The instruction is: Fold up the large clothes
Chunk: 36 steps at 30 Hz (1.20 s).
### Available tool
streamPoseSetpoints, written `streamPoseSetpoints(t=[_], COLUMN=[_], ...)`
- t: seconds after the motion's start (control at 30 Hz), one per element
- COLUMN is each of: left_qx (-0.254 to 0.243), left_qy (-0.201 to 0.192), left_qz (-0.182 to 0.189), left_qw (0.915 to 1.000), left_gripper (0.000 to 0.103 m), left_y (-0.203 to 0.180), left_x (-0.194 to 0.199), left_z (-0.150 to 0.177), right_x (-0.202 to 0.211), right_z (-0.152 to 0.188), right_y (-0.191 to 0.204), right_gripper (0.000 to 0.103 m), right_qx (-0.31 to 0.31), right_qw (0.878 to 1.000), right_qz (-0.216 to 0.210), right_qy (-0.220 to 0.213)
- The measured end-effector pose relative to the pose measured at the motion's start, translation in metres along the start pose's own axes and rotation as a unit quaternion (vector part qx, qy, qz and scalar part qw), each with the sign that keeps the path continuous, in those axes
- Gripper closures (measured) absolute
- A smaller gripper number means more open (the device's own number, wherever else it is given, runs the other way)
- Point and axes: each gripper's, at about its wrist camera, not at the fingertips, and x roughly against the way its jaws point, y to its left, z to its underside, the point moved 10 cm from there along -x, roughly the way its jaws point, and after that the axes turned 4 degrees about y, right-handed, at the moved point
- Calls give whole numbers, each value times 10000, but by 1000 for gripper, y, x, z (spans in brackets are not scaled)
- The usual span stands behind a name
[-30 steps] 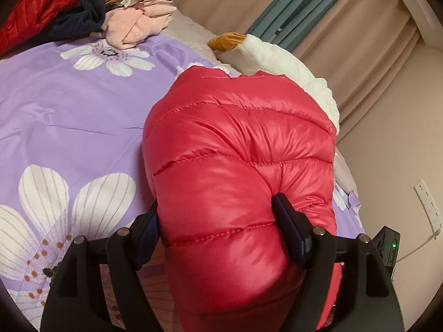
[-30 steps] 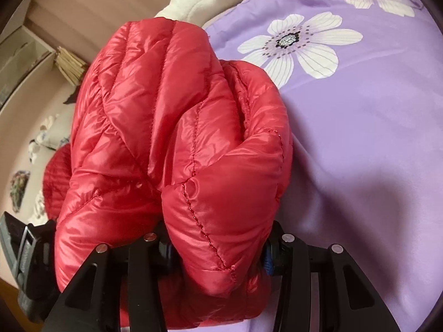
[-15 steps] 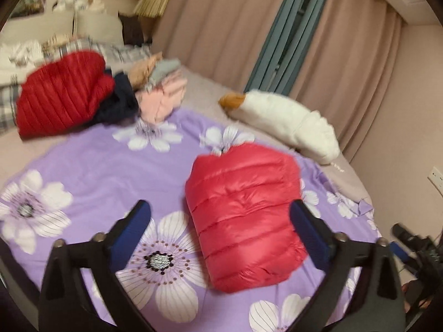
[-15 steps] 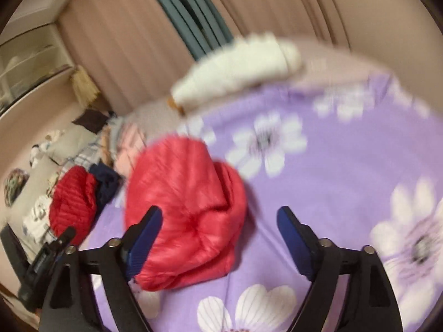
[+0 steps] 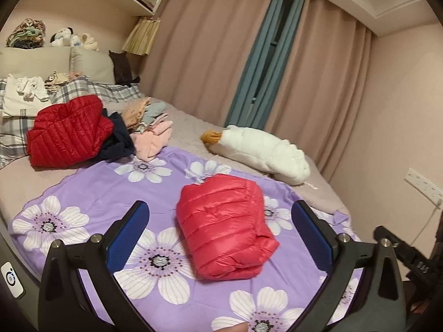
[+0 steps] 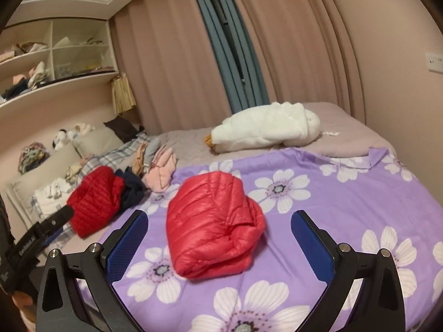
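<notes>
A folded shiny red puffer jacket [image 5: 224, 227] lies as a compact bundle on the purple flowered sheet [image 5: 91, 193]; it also shows in the right wrist view [image 6: 213, 224]. My left gripper [image 5: 221, 238] is open and empty, held back above the sheet in front of the jacket. My right gripper [image 6: 220, 239] is open and empty too, well clear of the jacket. The left gripper's body [image 6: 41, 238] shows at the left edge of the right wrist view.
A darker red quilted jacket [image 5: 69, 132], a navy garment [image 5: 116, 144] and pink folded clothes [image 5: 152, 138] lie at the head of the bed. A white goose plush [image 5: 263, 152] lies by the curtains. Pillows and shelves stand beyond.
Both grippers let go of the red puffer jacket, opened wide, and pulled back and up. The jacket stays folded on the sheet.
</notes>
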Motion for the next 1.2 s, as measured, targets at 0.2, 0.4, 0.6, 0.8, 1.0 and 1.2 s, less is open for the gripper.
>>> streamPoseSetpoints(t=[0.2,0.4,0.6,0.8,1.0,1.2], left_qx=[4,-93,-73,-169,-495,-616], left_qy=[-122,-298,-288,-226,-187,-107], left_qz=[30,-59,30,59,-52,37], left_qw=[9999,9995,9996,9996,9986,9980], left_gripper=[0,0,0,0,0,0], left_y=[-5,-10,-13,-19,-28,-36], left_x=[12,15,13,11,11,11], left_z=[-6,-8,-9,-8,-1,4], right_x=[9,11,7,9,9,9], right_z=[0,-3,-3,-3,-3,-2], right_y=[0,-3,-7,-12,-11,-12], right_gripper=[1,1,1,1,1,1], right_qx=[141,117,132,132,209,207], right_qw=[9998,9996,9993,9989,9988,9988], right_qz=[122,194,307,414,417,417], right_qy=[-118,-186,-166,-190,-176,-156])
